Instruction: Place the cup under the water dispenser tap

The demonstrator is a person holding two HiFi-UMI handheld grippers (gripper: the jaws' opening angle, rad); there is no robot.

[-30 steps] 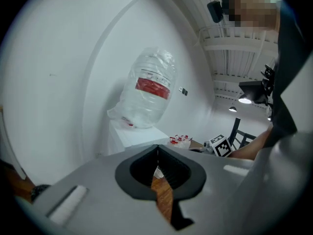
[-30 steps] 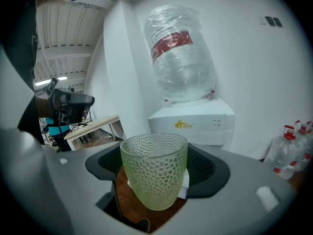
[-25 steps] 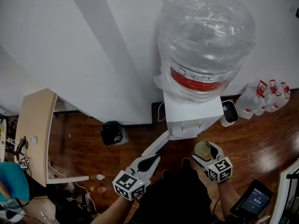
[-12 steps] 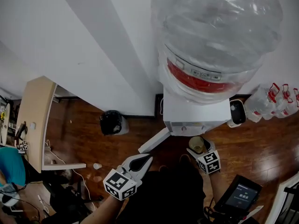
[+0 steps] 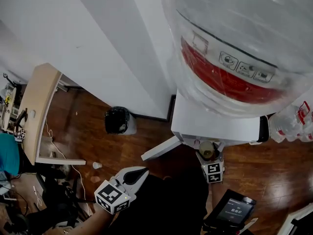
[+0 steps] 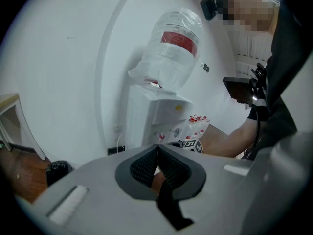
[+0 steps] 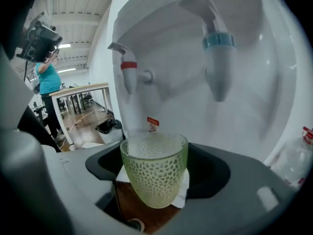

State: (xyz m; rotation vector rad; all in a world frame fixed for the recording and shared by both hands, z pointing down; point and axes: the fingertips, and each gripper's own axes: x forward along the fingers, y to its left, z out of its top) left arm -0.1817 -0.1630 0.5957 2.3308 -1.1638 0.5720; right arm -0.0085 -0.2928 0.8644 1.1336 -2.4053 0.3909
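A pale green dimpled glass cup [image 7: 154, 168] stands upright between the jaws of my right gripper [image 7: 155, 180], which is shut on it. In the right gripper view it hangs in front of the white water dispenser [image 5: 215, 126], below and between the red tap [image 7: 128, 75] and the blue tap [image 7: 217, 58]. From the head view the cup [image 5: 209, 150] sits just at the dispenser's front edge, under the big water bottle [image 5: 234, 43]. My left gripper [image 5: 136, 173] is lower left, away from the dispenser, shut [image 6: 157, 165] with nothing in it.
A black bin [image 5: 117, 120] stands by the wall left of the dispenser. A wooden desk [image 5: 36, 106] is at far left. Spare water jugs [image 5: 293, 124] stand right of the dispenser. A dark screen device [image 5: 230, 212] is below the right arm. A person in teal [image 7: 48, 80] stands far off.
Both grippers have sunk. The right one carried the cup forward to the dispenser's tap recess. The head view has closed in on the bottle.
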